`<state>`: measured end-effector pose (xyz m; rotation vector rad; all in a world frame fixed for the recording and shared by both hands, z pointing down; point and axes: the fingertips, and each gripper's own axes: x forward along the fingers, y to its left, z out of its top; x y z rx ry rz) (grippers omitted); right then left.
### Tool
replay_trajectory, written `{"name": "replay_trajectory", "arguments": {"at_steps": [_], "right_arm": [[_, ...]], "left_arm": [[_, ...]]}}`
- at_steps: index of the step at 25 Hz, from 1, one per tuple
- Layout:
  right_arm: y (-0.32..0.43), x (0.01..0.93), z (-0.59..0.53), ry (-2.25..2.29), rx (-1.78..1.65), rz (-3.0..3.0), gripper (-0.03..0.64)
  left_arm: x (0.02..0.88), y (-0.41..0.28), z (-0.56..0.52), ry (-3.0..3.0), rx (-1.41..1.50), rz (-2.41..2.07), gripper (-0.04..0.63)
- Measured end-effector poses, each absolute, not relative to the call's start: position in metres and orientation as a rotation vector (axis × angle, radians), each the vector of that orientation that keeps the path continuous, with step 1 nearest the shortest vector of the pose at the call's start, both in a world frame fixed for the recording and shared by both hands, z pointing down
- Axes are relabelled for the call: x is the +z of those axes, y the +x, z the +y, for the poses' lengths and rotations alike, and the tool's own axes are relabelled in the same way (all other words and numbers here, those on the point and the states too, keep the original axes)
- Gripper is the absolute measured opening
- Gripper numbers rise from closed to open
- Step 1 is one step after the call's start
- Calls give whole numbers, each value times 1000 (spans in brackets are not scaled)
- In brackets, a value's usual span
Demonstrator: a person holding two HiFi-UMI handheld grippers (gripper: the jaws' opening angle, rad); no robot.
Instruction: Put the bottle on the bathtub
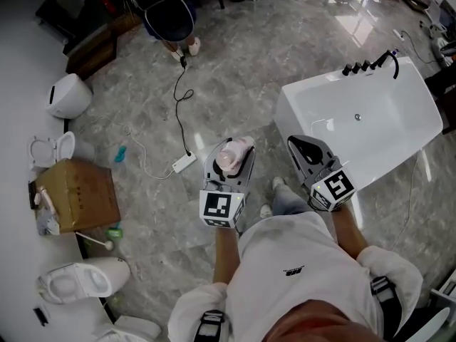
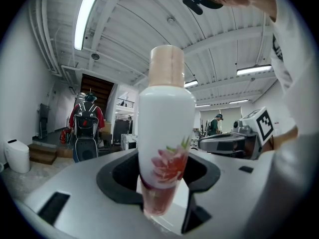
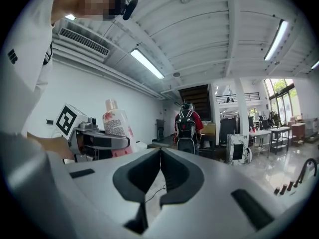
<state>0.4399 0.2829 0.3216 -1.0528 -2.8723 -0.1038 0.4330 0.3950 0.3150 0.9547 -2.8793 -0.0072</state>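
Note:
A white bottle (image 2: 166, 133) with a peach cap and a red flower print stands upright between the jaws of my left gripper (image 2: 164, 199), which is shut on its lower end. From above, the bottle's cap (image 1: 228, 159) shows inside the left gripper (image 1: 231, 152), held over the floor left of the white bathtub (image 1: 399, 130). My right gripper (image 1: 299, 145) hovers by the tub's near-left corner; its jaws meet with nothing between them (image 3: 159, 156). In the right gripper view the bottle (image 3: 115, 126) shows at the left.
Black taps (image 1: 370, 65) sit on the tub's far rim. On the marble floor lie a white power strip with its cable (image 1: 184, 164), a cardboard box (image 1: 78, 194) and toilets (image 1: 78, 280) along the left wall. A person with a backpack (image 1: 171, 16) stands far ahead.

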Motion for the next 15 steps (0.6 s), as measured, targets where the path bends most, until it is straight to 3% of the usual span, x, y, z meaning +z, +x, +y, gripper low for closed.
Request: {"name": "replay_trajectory", "arguments": {"at_steps": [8,15], "right_arm": [[358,330,294,-1091,-111,-2854,-5],[240,324,287,-1129,-107,-2838,-5]], "left_arm": [[318,357,395,974,-11,-2879,224],[316,241,376,986,-15,-2869,224]]}}
